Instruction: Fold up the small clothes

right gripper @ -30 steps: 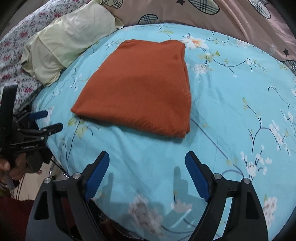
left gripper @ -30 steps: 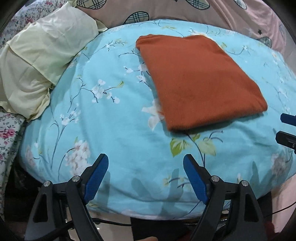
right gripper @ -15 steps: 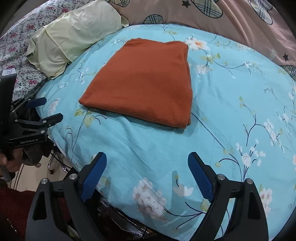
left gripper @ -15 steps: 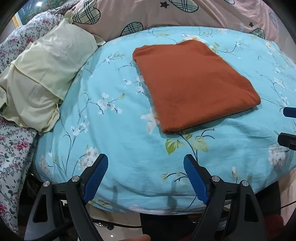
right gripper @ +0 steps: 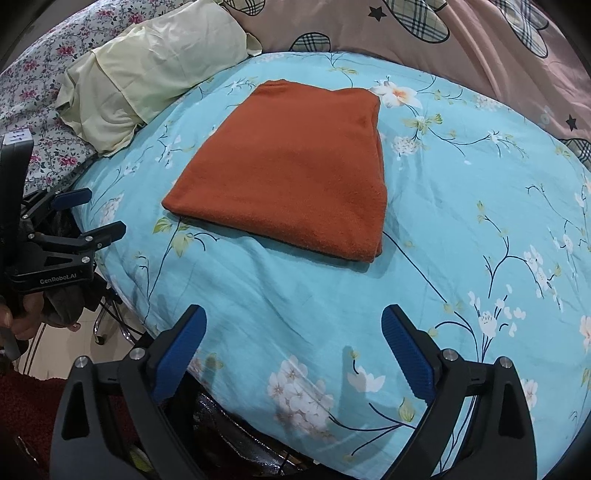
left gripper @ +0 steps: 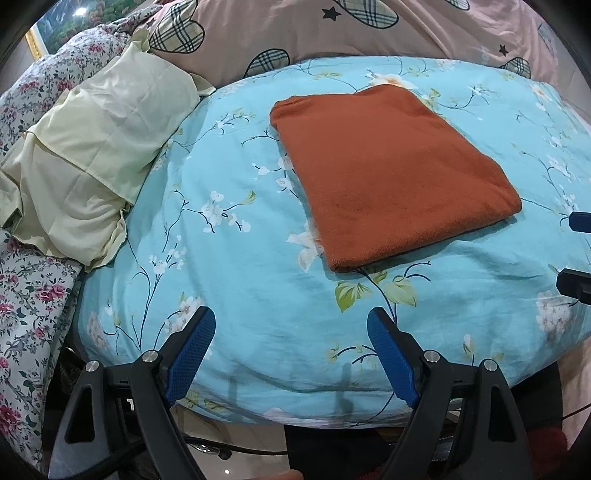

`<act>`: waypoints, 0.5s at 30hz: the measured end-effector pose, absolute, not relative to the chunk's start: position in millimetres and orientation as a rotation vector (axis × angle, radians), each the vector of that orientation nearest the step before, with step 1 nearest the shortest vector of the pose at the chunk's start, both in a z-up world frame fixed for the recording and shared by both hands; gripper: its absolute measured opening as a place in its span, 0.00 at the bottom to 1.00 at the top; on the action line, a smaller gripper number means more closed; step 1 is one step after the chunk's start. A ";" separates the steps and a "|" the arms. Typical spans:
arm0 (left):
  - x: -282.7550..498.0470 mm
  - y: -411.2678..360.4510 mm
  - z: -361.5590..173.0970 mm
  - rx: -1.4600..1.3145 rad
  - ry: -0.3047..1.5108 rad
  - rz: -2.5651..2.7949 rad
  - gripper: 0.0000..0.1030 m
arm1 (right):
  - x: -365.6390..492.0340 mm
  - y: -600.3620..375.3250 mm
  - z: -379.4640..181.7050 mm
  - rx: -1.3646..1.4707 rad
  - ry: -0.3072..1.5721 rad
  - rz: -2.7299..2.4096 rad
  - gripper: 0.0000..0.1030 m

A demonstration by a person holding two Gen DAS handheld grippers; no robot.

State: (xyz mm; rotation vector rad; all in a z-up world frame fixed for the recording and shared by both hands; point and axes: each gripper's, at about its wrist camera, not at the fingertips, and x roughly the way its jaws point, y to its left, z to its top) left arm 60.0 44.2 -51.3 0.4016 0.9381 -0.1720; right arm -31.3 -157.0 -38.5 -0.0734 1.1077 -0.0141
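1. Left gripper (left gripper: 290, 330): jaws wide, nothing between them, held off the near edge of the bed (left gripper: 258, 295) and clear of the cloth.
2. Right gripper (right gripper: 293, 330): jaws also wide and empty, low over the near part of the quilt (right gripper: 461, 221). It was well apart from the garment (right gripper: 291, 166). In the right view the left gripper showed at the left edge, a hand (right gripper: 22, 317) on its grip, off the side of the bed.
3. Judgement: with both tools free and short of the cloth, the fold looked done or nearly so; neither was placed for a grasp.
4. Garment: rust-orange knit, folded to a flat, roughly four-sided pad of several layers, lying mid-quilt. No part of it was lifted or in contact with a tool.
5. Orientation: the long axis ran from the near end away toward the pillows. From the left view it slanted, with the near corner toward the right gripper's side. The near edge looked thick and layered; the far end looked narrower. Which end was the neck or hem could not be told.
6. Placement looked deliberate: the middle of the quilt gave a flat, open area for pressing folds.
7. Further back: a pale yellow pillow (left gripper: 92, 155) lay to the left, well apart from the garment. A pink cover (left gripper: 369, 33) with plaid hearts lay beyond the quilt.
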 end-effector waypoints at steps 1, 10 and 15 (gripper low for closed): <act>60.5 44.2 -51.4 0.401 0.938 -0.172 0.83 | -31.5 -156.4 -38.8 -0.072 1.108 -0.015 0.93; 64.8 43.9 -51.4 0.393 0.940 -0.168 0.83 | -25.7 -157.6 -38.6 -0.066 1.107 -0.011 0.94; 67.1 42.9 -51.2 0.387 0.941 -0.170 0.83 | -21.4 -157.9 -37.3 -0.061 1.107 -0.004 0.94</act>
